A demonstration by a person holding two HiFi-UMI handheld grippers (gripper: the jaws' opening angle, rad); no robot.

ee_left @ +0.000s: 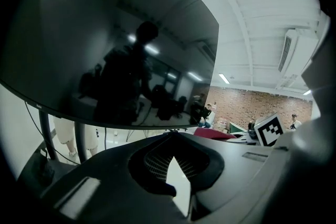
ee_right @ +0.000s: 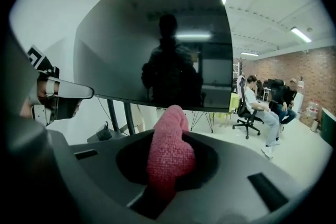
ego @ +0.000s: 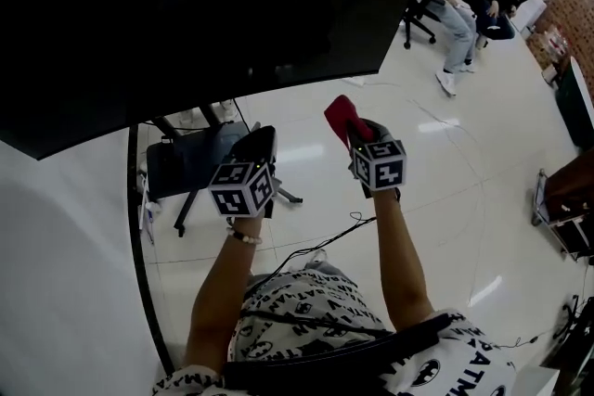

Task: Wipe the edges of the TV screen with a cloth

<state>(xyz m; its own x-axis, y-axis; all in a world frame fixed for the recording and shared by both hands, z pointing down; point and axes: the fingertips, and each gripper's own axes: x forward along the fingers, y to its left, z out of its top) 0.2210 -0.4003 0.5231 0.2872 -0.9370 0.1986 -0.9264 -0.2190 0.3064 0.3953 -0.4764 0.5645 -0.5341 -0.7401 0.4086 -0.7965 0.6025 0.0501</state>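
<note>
White tiled floor [ego: 464, 199] w/ TV stand base [ego: 190, 164], black cable [ego: 320, 243] & office chair [ego: 419, 14] on it.

We've got the left gripper [ego: 263, 140] under the TV screen [ego: 186, 14], and to its right, below the screen's corner, the right gripper [ego: 359, 133], cloth [ego: 342, 113] in its jaws.

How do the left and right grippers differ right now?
The right gripper is shut on a red cloth; the left gripper is shut on nothing. The cloth sticks out past the right gripper's jaws toward the TV; the left gripper's jaws show only floor through a gap. Both grippers sit below the TV's bottom edge, apart from it and from each other.
</note>
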